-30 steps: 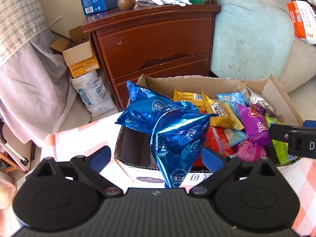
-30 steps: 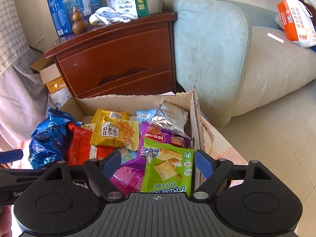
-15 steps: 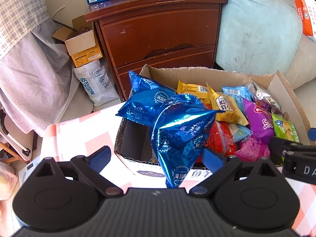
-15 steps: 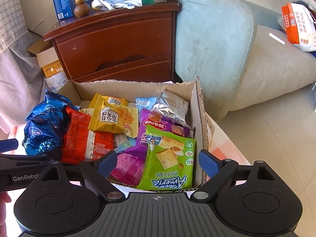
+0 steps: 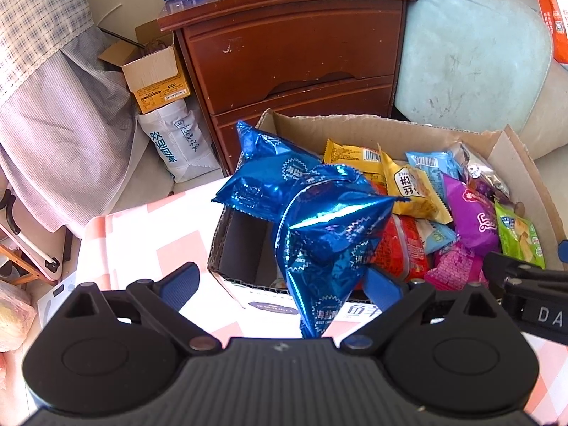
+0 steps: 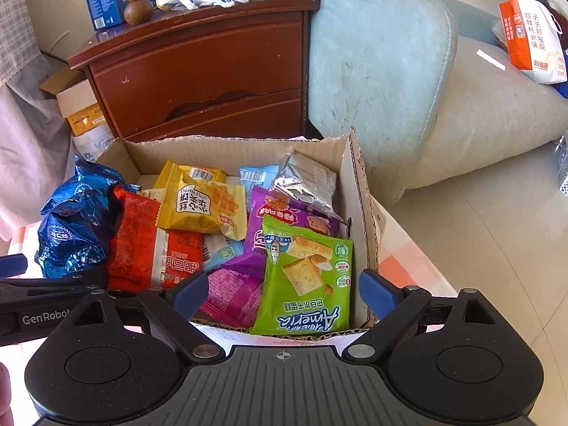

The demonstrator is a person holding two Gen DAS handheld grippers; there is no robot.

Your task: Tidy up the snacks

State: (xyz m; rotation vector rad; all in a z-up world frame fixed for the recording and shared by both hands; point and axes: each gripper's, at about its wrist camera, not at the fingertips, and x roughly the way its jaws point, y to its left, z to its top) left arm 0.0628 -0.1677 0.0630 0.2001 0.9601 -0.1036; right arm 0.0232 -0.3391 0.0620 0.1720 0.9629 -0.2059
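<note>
The left gripper (image 5: 280, 282) stood wide, gripping nothing; blue packets (image 5: 319, 234) leaned over the box's (image 5: 372, 126) left wall; the right gripper (image 6: 284, 289) stood wide above the green packet (image 6: 305, 277); it should descend squarely before closing.

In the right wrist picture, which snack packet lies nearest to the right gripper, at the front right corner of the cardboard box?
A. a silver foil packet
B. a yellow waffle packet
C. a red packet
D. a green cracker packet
D: the green cracker packet leans on the front edge of the cardboard box, between the open jaws of the right gripper; the yellow, silver and red packets lie farther back or left.
</note>
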